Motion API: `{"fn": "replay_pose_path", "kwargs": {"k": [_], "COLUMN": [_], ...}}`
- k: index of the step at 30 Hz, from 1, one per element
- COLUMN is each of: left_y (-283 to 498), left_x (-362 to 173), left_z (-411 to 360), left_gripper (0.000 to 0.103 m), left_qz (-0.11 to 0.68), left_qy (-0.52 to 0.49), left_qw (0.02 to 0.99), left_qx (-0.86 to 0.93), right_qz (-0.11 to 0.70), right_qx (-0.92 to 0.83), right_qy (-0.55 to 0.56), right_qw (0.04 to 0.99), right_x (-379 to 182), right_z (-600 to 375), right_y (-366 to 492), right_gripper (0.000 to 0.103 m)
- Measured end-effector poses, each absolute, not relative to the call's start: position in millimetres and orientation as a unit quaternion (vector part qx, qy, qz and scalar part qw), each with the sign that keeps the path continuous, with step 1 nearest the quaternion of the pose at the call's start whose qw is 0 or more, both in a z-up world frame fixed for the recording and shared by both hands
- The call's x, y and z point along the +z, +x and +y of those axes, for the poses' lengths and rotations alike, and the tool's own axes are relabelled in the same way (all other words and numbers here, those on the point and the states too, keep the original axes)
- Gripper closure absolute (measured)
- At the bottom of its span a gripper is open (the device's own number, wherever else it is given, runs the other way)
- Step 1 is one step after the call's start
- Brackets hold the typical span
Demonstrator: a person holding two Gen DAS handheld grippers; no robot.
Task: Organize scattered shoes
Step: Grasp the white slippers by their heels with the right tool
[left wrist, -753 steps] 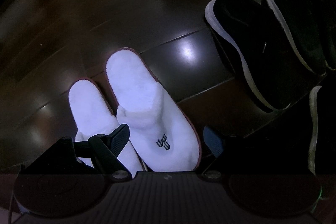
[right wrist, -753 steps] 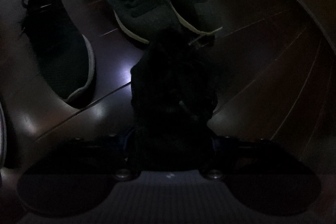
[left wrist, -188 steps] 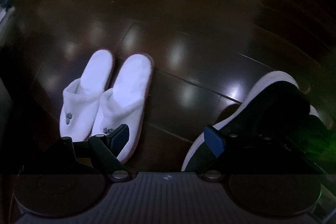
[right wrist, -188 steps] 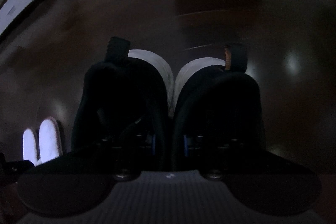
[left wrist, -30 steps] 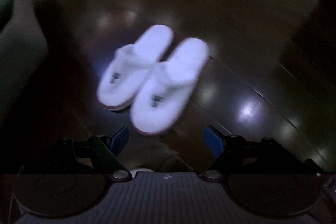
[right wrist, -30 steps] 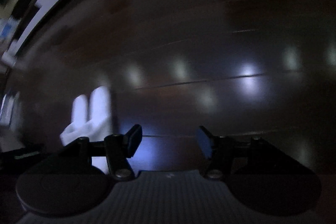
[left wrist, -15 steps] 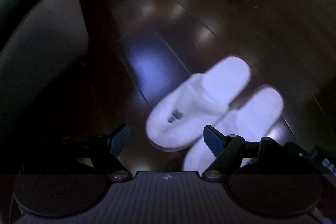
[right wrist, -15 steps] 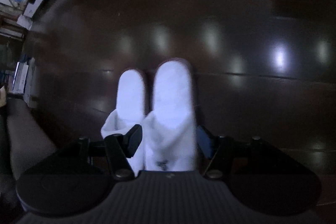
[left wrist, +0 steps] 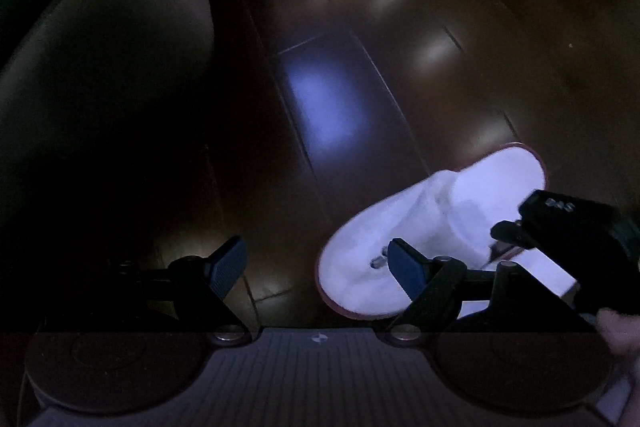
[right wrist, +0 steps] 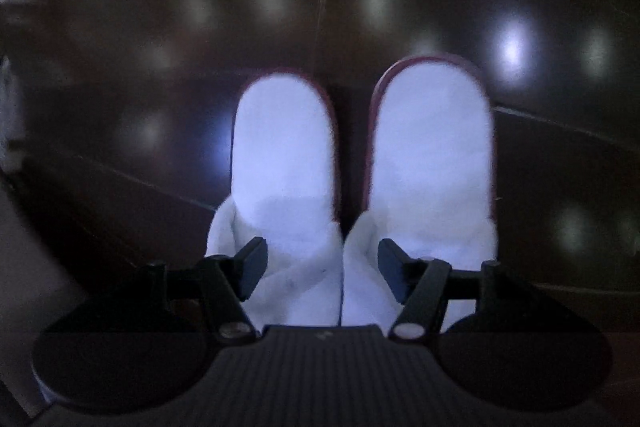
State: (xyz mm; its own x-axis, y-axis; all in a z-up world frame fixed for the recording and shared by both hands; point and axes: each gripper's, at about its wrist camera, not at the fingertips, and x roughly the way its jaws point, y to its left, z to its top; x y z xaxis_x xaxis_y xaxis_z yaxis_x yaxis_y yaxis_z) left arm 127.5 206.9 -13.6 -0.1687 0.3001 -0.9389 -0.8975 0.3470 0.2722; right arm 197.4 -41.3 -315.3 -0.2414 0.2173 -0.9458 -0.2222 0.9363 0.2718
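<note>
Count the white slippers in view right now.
2. Right wrist view: left slipper and right slipper lie side by side ahead of the open right gripper. Other shoes may lie outside both views.

The right hand-held gripper [right wrist: 322, 269] now straddles the white slippers [right wrist: 352, 163].

Setting: home interior, dim.
Evidence: glossy dark wood plank floor [left wrist: 460, 27]; white house slippers [right wrist: 352, 187]; upholstered furniture [left wrist: 100, 47].

Both slippers [right wrist: 284, 163] are fluffy white with a thin dark-red edging round the sole, and one [left wrist: 436, 223] carries a small grey emblem on its toe. The floor [left wrist: 360, 27] is glossy dark brown plank. Each claw [right wrist: 322, 263] is black with dark blue pads [right wrist: 390, 267].
</note>
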Motion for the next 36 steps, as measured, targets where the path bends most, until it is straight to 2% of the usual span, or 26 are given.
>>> {"fn": "replay_pose_path", "kwargs": {"k": [10, 22, 24, 27, 29, 32, 36], "left_y": [112.3, 109.1, 108.6, 109.4, 108.9, 111.6, 112.7], "left_x": [-26.8, -24.1, -24.0, -26.8, -28.6, -29.9, -29.3], "left_z": [220.3, 223.7, 224.0, 225.5, 225.9, 225.8, 224.0], "left_gripper": [0.020, 0.020, 0.020, 0.020, 0.020, 0.020, 0.020], "left_qz": [0.583, 0.576, 0.576, 0.578, 0.576, 0.574, 0.573], "left_qy": [-0.292, -0.311, -0.312, -0.317, -0.322, -0.323, -0.323], "left_qw": [0.556, 0.560, 0.560, 0.558, 0.557, 0.562, 0.567], "left_qx": [0.516, 0.508, 0.507, 0.504, 0.504, 0.500, 0.495], "right_qz": [0.782, 0.798, 0.800, 0.795, 0.789, 0.785, 0.777], "right_qx": [0.162, 0.128, 0.130, 0.140, 0.152, 0.165, 0.183], "right_qy": [-0.055, -0.048, -0.058, -0.075, -0.088, -0.092, -0.080], "right_qw": [0.599, 0.587, 0.583, 0.585, 0.589, 0.590, 0.597], "right_x": [-326.4, -330.5, -333.3, -331.5, -327.1, -323.0, -316.9], "right_z": [-22.8, -21.2, -20.9, -21.1, -22.1, -26.4, -38.2], "right_y": [183.9, 189.6, 187.8, 185.3, 184.0, 184.1, 184.1], "right_gripper": [0.031, 0.031, 0.040, 0.048, 0.064, 0.077, 0.081]}}
